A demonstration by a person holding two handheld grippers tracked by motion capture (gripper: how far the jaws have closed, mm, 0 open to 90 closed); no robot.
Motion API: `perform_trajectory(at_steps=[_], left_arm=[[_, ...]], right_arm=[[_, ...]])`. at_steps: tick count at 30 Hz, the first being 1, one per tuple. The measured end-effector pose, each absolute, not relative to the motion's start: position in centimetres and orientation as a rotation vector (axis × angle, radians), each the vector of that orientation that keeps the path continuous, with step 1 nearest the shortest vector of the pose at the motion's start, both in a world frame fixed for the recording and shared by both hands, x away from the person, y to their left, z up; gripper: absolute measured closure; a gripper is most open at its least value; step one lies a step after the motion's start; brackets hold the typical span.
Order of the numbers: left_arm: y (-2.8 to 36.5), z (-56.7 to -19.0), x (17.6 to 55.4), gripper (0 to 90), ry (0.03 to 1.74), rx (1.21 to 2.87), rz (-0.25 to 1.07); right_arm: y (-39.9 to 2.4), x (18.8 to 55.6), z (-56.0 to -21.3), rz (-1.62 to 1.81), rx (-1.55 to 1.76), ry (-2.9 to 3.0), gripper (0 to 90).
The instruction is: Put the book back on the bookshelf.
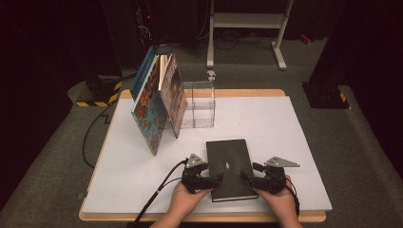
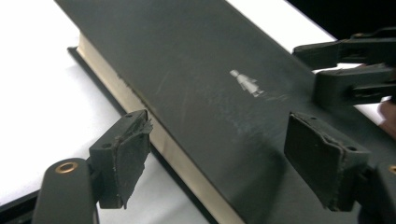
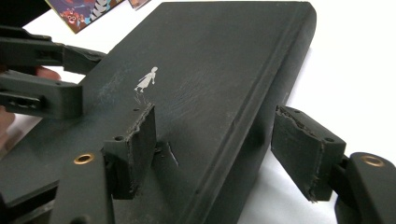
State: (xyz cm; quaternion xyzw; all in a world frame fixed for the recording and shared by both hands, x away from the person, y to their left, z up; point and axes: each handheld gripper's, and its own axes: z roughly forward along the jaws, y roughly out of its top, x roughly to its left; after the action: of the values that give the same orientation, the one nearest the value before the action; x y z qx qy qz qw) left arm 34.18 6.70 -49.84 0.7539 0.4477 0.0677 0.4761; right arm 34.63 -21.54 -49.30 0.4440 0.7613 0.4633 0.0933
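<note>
The black book (image 1: 229,168) lies flat on the white counter (image 1: 304,142), low in the middle of the high view. The left claw (image 1: 217,181) straddles its left edge, the right claw (image 1: 244,176) its right edge. Both stand open, pads clear of the cover.

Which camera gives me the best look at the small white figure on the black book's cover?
The right gripper view: the white figure on the black book is sharp and close. The left gripper view shows it smaller and tilted; the high view shows a speck.
</note>
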Motion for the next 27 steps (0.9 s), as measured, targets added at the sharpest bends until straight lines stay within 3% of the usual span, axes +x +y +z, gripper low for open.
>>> perform_trajectory(at_steps=[10,20,27], left_arm=[[7.0,-50.1,34.3,25.2,1.07,1.827,0.136],[12.5,-49.9,35.0,28.3,1.112,1.808,0.161],[12.6,-50.2,35.6,29.1,1.117,1.783,0.16]], right_arm=[[-21.1,35.1,-49.3,1.368,1.424,2.294,26.0],[-16.1,36.0,-49.4,1.38,1.342,2.373,24.3],[-16.3,34.9,-49.6,1.419,1.317,2.364,26.4]])
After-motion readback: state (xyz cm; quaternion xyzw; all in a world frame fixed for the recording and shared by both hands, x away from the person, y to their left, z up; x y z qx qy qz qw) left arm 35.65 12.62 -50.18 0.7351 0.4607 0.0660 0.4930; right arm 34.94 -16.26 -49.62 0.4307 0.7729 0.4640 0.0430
